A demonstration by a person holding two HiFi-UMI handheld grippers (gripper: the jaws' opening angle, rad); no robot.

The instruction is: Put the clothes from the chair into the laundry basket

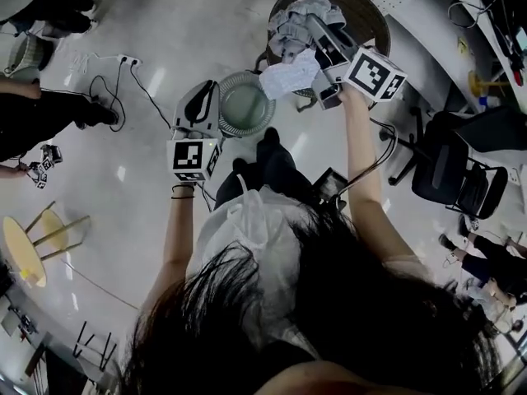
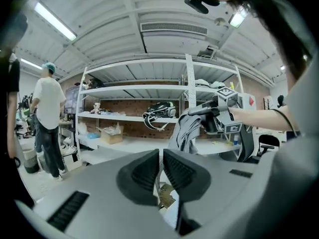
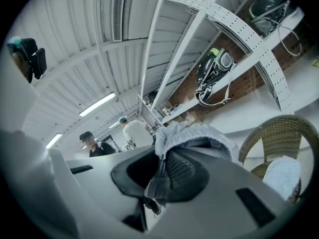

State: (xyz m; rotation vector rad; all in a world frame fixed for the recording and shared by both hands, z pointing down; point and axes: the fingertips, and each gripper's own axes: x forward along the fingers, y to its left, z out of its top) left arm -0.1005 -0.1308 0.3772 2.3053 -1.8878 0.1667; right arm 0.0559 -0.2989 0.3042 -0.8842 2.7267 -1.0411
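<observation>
Around the person, a black office chair (image 1: 449, 175) stands to the right, cables (image 1: 111, 89) trail over the pale floor at the far left, and a yellow stool (image 1: 23, 249) sits at the near left; none of them lies between the grippers and the two containers. Long shelves (image 2: 149, 91) run along the far wall, with a bystander in a white shirt (image 2: 47, 108) at their left. The wicker chair (image 1: 366, 15) is farthest off and carries a white cloth (image 1: 288, 76) at its near edge. Just left and nearer stands the round laundry basket (image 1: 247, 76), its pale greenish bottom in plain view. A grey garment (image 1: 298, 19), crumpled and drooping in folds, hangs over the chair, pinched between the jaws of the right gripper (image 3: 160, 172). The left gripper (image 2: 161, 166) hovers beside the basket, its jaws drawn together to a mere slit.
</observation>
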